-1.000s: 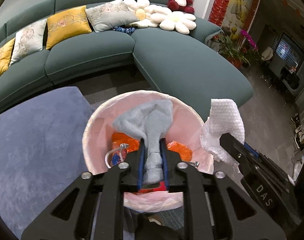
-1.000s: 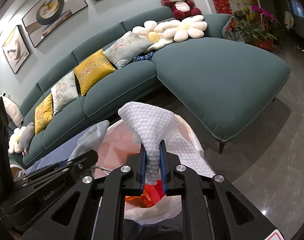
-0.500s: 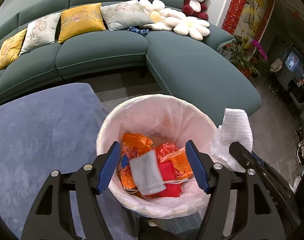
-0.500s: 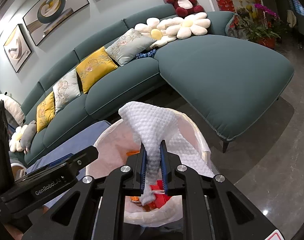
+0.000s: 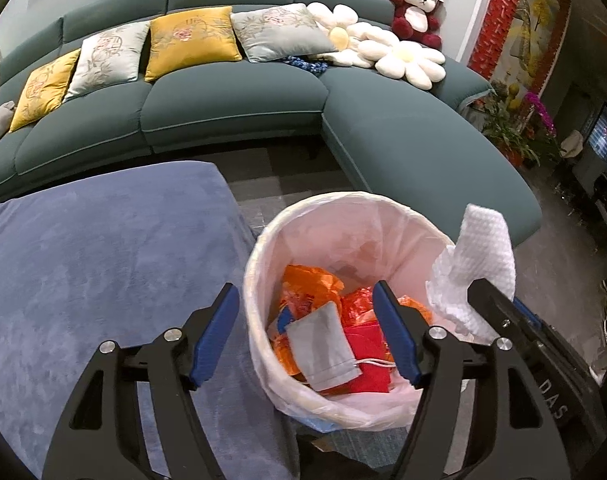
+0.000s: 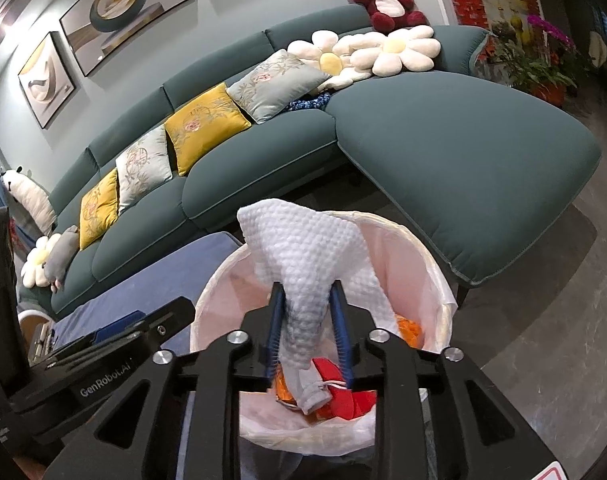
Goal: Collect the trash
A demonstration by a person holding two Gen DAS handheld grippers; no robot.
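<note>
A waste bin lined with a pale pink bag stands on the floor, holding orange and red wrappers. A grey pouch lies on top of them. My left gripper hangs over the bin's near rim, its jaws wide and still opening, with nothing between the blue pads. My right gripper is over the same bin with a white paper towel standing up between its pads. Its jaws are opening, but the towel still touches both pads.
A blue plush-covered surface lies directly left of the bin. A curved green sofa with cushions and soft toys wraps around behind. Potted plants stand at the far right, beside bare floor.
My left gripper opened and the grey pouch dropped into the bin; the gripper then shifted left. My right gripper's jaws have spread a little around the towel.
</note>
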